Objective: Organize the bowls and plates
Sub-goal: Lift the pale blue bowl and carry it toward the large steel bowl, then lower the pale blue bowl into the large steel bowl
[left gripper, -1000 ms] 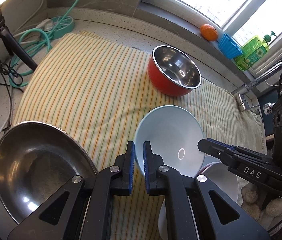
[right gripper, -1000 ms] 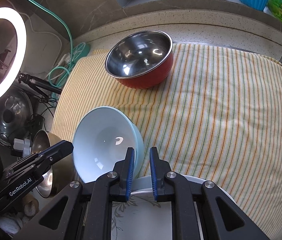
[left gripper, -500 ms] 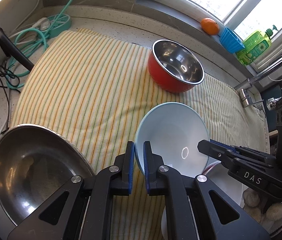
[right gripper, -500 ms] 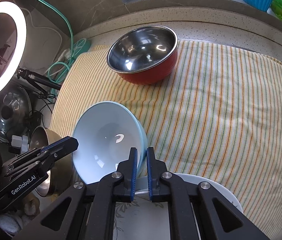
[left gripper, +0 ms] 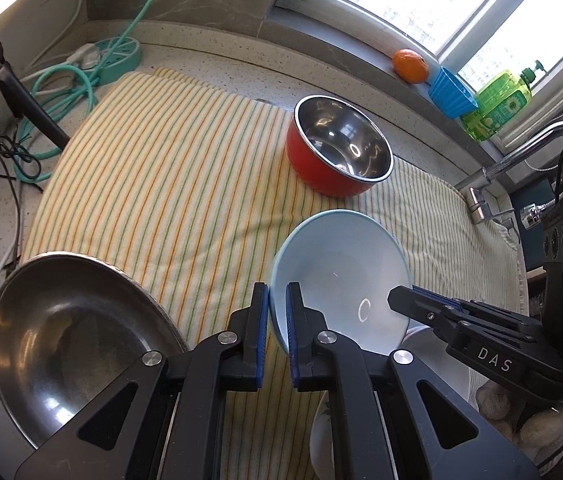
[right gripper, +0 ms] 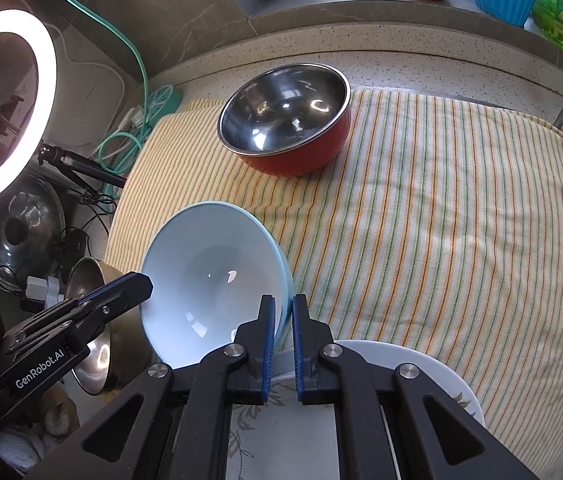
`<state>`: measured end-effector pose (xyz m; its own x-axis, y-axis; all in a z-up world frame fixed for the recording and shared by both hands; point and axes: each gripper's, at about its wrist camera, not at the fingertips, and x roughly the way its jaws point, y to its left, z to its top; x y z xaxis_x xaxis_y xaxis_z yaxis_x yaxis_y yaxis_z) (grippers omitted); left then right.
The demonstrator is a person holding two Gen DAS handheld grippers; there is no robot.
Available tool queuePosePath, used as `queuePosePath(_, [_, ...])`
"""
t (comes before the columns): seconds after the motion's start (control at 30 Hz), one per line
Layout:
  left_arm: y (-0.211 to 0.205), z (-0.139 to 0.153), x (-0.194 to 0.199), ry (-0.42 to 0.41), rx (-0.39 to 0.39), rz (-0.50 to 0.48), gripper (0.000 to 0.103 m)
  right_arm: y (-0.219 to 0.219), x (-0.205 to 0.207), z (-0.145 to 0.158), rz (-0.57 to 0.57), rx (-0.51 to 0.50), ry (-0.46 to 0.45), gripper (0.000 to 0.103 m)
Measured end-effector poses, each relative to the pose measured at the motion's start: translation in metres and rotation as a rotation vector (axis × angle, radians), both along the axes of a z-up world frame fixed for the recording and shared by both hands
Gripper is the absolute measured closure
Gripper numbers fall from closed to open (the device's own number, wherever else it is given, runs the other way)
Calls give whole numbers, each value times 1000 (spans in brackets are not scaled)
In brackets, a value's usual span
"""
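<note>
Left wrist view: left gripper (left gripper: 277, 316) clamped narrow on the near rim of the light blue bowl (left gripper: 341, 280), now lifted and carried toward the red bowl (left gripper: 337, 152) at 12 o'clock — nearer than a second ago. Steel pan (left gripper: 69, 336) at 8 o'clock.

Right wrist view: right gripper (right gripper: 283, 320) pinching the opposite rim, jaws tighter than a second ago; white plate (right gripper: 421, 364) underneath. Probably a two-handed carry for nesting — not yet set down.
</note>
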<state>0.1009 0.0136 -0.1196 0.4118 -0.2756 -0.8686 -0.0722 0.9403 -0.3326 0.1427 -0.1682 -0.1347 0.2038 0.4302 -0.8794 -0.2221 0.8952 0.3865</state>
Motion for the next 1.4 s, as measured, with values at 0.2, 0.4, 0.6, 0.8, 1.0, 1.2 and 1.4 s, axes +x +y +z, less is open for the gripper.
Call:
queuePosePath(0.2, [6, 11, -7, -26, -12, 12, 96, 4, -3, 14, 5, 8, -20, 95])
queuePosePath(0.4, [15, 25, -18, -62, -20, 32, 96, 13, -10, 29, 18, 16, -44, 95])
queuePosePath(0.6, [28, 39, -29, -94, -29, 61, 96, 27, -17, 44, 40, 26, -71, 95])
queuePosePath(0.8, [45, 50, -44, -125, -29, 102, 96, 45, -23, 56, 75, 39, -91, 95])
queuePosePath(1.0, [63, 55, -61, -139, -31, 145, 96, 65, -32, 65, 114, 52, -107, 95])
queuePosePath(1.2, [82, 57, -76, -146, -36, 194, 96, 87, -39, 71, 162, 58, -116, 95])
queuePosePath(1.4, [99, 54, -90, -138, -38, 238, 96, 109, -46, 71, 209, 54, -118, 95])
